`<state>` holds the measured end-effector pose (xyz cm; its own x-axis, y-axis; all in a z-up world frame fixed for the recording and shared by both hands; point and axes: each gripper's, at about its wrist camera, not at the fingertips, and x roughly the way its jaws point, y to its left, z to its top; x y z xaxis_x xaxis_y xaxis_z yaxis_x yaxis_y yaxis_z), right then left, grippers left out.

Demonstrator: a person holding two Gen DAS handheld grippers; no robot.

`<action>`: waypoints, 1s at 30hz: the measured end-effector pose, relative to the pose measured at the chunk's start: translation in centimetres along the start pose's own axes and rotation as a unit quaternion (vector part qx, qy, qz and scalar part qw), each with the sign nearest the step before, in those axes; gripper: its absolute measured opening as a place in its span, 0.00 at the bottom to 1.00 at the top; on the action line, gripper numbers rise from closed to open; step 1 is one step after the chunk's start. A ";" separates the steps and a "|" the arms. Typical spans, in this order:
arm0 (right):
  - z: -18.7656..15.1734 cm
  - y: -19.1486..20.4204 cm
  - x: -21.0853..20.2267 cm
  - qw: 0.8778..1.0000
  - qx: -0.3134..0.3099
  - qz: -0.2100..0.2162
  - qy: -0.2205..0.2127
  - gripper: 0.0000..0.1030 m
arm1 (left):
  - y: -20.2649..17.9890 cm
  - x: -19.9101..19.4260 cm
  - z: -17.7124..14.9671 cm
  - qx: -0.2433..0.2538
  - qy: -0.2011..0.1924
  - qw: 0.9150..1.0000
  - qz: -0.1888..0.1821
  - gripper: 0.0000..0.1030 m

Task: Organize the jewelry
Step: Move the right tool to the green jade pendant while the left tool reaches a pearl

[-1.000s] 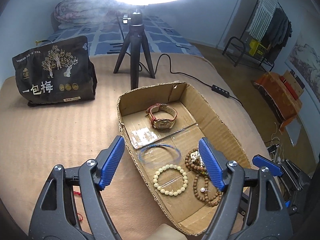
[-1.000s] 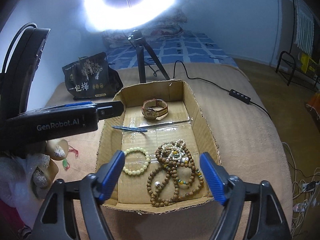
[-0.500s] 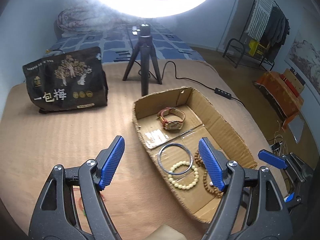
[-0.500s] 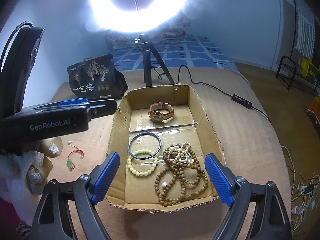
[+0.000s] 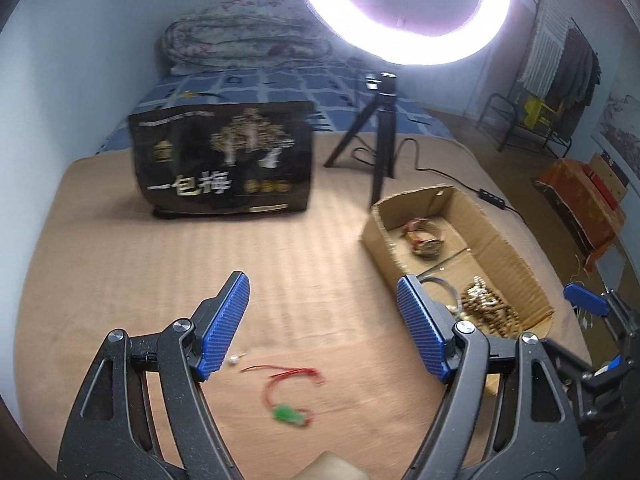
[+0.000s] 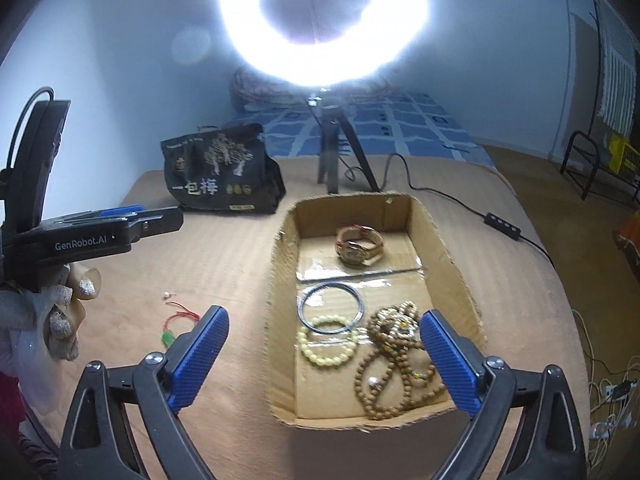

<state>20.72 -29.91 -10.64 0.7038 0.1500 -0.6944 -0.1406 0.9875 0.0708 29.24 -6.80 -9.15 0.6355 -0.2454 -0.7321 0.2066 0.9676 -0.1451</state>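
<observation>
Both grippers hang over a tan ribbed bedspread [image 6: 224, 264] with their blue-padded fingers spread wide and nothing between them. The left gripper [image 5: 324, 324] points at bare bedspread; a red cord with a green charm [image 5: 288, 396] lies just below the gap between its fingers, and a tiny pale stud [image 5: 236, 358] sits close to its left finger. The right gripper [image 6: 324, 360] hovers over the near end of an open cardboard box [image 6: 452, 248], which sits toward the right side of the bed. Inside the box, a wristwatch [image 6: 358, 246] with a tan strap rests at the far end; nearer lie a thin dark bangle [image 6: 332, 308], a pale bead bracelet [image 6: 326, 346] overlapping the bangle's near edge, and a tangled heap of brown wooden beads [image 6: 396, 364] to their right. Beyond the box stands a black tripod [image 6: 332, 152] carrying a glaring ring light [image 6: 324, 20], and a black printed bag [image 6: 220, 172] stands toward the far left of the bedspread. The left view is motion-blurred.
</observation>
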 end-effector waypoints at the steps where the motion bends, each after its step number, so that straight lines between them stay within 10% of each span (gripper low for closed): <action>1: 0.1 0.3 0.0 1.000 -0.001 0.001 -0.003 0.97 | 0.4 -0.1 0.0 -0.001 0.001 1.000 0.000 0.76; 12: 0.3 6.3 1.3 0.998 -0.029 0.053 -0.009 0.97 | 7.5 -0.9 -2.5 -0.027 0.029 0.999 0.021 0.76; 18: -0.8 10.3 3.8 0.994 -0.077 0.069 0.024 0.92 | 9.6 0.5 -4.3 -0.035 0.062 0.997 0.025 0.55; 30: -4.6 15.6 9.9 0.976 -0.151 0.109 0.110 0.50 | 10.7 4.6 -6.3 -0.075 0.120 0.990 -0.023 0.32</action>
<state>22.30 -13.19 -19.66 0.4726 0.3090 -0.8253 -0.4928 0.8691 0.0432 29.70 2.83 -18.30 0.4298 -0.2861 -0.8564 0.1072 0.9579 -0.2662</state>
